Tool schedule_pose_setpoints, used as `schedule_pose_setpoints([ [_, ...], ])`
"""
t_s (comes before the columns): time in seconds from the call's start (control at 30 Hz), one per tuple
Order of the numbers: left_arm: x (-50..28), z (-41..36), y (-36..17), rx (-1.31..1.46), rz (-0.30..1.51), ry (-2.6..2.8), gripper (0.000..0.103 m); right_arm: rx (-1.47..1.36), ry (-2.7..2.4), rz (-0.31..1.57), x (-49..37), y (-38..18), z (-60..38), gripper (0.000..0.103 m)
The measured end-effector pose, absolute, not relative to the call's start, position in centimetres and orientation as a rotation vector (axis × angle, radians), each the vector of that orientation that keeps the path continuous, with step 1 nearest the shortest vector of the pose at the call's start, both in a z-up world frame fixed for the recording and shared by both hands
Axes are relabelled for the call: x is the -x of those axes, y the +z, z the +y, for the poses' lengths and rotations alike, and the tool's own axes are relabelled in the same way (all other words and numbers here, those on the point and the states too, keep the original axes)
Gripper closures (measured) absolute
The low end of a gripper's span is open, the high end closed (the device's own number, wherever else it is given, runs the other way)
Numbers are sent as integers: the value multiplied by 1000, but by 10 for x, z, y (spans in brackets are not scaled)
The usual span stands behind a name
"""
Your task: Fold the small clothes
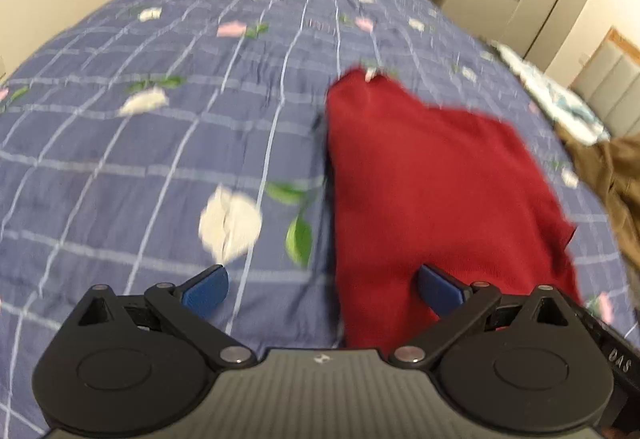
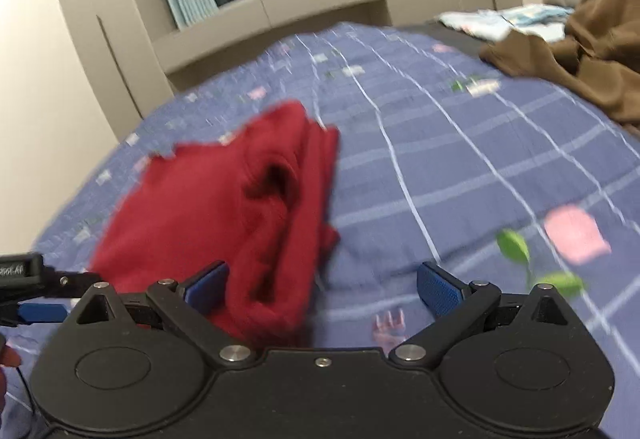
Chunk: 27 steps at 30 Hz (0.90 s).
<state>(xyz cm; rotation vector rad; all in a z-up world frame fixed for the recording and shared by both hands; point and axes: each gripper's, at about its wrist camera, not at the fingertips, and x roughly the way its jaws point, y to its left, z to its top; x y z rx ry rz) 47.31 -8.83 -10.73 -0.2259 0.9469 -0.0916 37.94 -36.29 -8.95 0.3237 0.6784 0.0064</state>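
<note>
A bed covered in a blue checked, flowered sheet fills both blurred views, with a brown cloth far off past the right fingers. The red garment lies folded on the sheet, its long axis running straight away from both grippers. The left gripper stands wide open and empty, the garment under its right finger. The right gripper, equally wide and empty, has it by its left finger.
</note>
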Motion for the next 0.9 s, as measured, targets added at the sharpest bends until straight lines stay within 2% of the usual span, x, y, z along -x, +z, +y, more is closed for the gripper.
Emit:
schedule_pose_setpoints([
  [0.23,-469,-95,-117,158,925,-83,0,-241,-14,674,-378,-94,-348,1],
  [0.9,-476,-89,-114,168,951,-139,0,-468,212,611,-377,-95,-374,0],
])
